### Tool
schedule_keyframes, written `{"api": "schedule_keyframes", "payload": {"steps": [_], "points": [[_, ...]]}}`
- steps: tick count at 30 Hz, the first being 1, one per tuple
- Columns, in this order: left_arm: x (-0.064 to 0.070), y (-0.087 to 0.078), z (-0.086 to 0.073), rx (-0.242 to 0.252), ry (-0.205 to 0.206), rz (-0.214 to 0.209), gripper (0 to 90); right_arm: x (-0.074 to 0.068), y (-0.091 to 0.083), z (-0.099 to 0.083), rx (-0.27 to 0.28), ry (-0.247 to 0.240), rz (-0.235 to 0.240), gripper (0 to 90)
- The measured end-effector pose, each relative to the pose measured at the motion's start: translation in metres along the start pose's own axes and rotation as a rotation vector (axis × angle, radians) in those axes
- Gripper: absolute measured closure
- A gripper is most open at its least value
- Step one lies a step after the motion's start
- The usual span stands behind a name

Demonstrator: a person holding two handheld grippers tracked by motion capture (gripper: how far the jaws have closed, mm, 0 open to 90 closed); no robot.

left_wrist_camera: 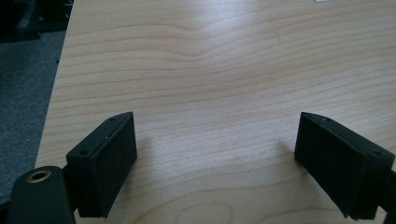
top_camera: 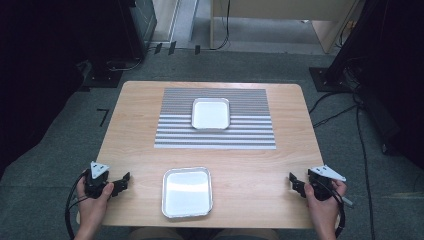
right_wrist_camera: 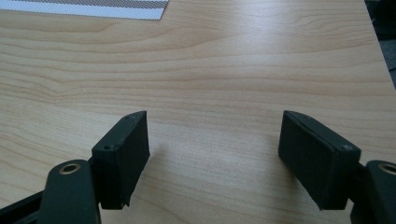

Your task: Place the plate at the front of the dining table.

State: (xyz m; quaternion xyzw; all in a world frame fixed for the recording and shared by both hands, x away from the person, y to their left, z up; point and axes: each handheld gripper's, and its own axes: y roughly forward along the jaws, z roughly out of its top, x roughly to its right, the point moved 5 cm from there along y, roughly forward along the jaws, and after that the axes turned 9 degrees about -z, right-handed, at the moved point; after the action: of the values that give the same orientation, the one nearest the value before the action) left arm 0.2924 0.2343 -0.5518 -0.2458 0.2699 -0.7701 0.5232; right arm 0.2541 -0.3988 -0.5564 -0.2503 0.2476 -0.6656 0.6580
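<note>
Gleaming near tray (top_camera: 187, 192), far tray (top_camera: 211, 113), both bare.

I see grey carpet floor (top_camera: 60, 130) w/ black cables (top_camera: 335, 115) at right, pale wood furniture (top_camera: 280, 12) far, dark equipment stands both sides.

A worktop (top_camera: 135, 125) carries a mat (top_camera: 250, 135) toward its far side, in the middle. One tray (top_camera: 211, 114) sits on the mat, near the mat's middle. A second tray (top_camera: 187, 192) lies on the bare worktop at the near edge, in front of the mat and a little to the left of the first tray. The left gripper (top_camera: 123, 183) rests at the near left corner, left of the near tray. The right gripper (top_camera: 296, 183) rests at the near right corner, well apart from that tray.
</note>
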Motion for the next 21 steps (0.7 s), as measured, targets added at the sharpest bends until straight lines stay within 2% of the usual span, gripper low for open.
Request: {"api": "schedule_keyframes", "payload": {"steps": [7,11,15,17,21], "points": [[-0.007,-0.005,-0.003,0.000,-0.013,0.006,12.7,0.006,-0.003,-0.003,0.001,0.000,-0.014,24.2],[-0.011,-0.007,-0.005,0.001,-0.014,0.004,12.7,0.012,-0.004,-0.005,-0.008,-0.025,-0.054,24.1],[-0.011,-0.008,-0.006,-0.004,-0.004,-0.006,12.7,0.014,-0.006,-0.007,-0.007,-0.024,-0.038,24.2],[-0.011,-0.008,-0.006,-0.003,-0.008,-0.003,12.5,0.014,-0.007,-0.008,-0.007,-0.046,-0.048,24.4],[-0.010,-0.007,-0.005,-0.004,-0.018,0.007,11.6,0.013,-0.007,-0.008,-0.008,-0.044,-0.049,24.4]]}}
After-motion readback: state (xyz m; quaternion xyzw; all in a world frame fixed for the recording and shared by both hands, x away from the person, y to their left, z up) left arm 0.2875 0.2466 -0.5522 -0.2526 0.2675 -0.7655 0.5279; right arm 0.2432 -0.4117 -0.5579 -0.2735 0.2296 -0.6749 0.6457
